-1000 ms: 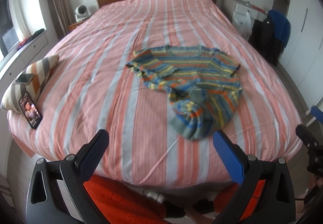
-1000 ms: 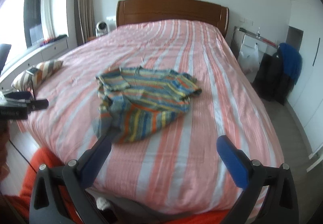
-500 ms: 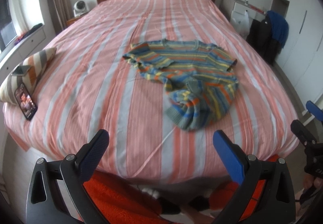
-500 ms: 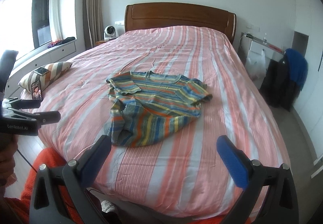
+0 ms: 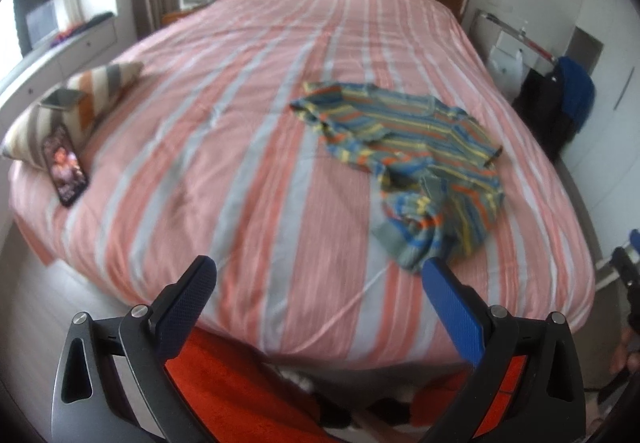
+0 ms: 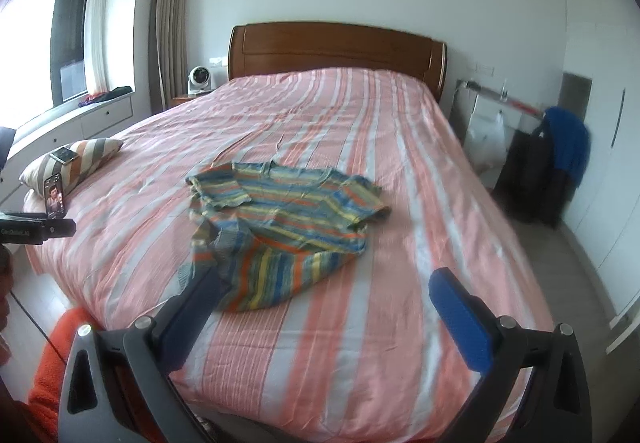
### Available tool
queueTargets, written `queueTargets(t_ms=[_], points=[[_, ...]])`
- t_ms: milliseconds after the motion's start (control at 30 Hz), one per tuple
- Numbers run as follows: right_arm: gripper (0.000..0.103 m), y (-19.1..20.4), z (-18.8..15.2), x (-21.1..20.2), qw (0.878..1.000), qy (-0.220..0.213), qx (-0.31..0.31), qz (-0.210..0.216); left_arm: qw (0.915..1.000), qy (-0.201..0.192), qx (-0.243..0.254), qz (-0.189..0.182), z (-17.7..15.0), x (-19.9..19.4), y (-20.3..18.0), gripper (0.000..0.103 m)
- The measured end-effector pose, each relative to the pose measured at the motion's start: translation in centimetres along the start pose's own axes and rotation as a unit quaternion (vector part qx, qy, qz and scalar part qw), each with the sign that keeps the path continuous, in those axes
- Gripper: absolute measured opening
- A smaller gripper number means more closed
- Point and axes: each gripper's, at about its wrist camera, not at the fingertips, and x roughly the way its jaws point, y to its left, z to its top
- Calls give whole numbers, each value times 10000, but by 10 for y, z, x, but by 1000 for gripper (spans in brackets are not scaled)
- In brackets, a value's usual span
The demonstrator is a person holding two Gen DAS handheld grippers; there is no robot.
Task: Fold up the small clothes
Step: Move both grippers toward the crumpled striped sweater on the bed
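Lying rumpled: striped shirt [image 6: 280, 231] on pink-striped bed [image 6: 400, 171]; wooden headboard [image 6: 336, 47].

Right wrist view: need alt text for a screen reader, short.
A crumpled striped shirt lies on a pink-and-white striped bed, its bottom hem bunched up, untouched. The open right gripper hovers over the bed's near edge, empty. At far left, a striped pillow with two phones and the left gripper.

The right gripper [image 6: 322, 283] is spread wide and empty, above the bed [image 6: 400, 171] foot. The striped shirt [image 6: 284, 227] lies rumpled mid-bed, its lower part bunched.
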Motion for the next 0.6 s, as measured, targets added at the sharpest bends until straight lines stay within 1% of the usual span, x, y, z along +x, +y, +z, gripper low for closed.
queueTargets(t_ms=[167,233,333,400,600], points=[[103,3,-10,25,9988,411,27,275,9982,355,276,-389,-10,25,-21,102],[103,5,-12,26,9985,454,19,310,9973,354,434,-465,-13,23,-32,102],[103,9,-13,21,9990,351,-79,250,9967,152,702,-378,-12,14,-47,102],[103,12,-12,21,9992,303,-136,210,9963,51,812,-288,-6,11,-52,102],[103,18,-12,10,9995,100,-246,158,9965,-231,807,-49,8,-1,-44,102]])
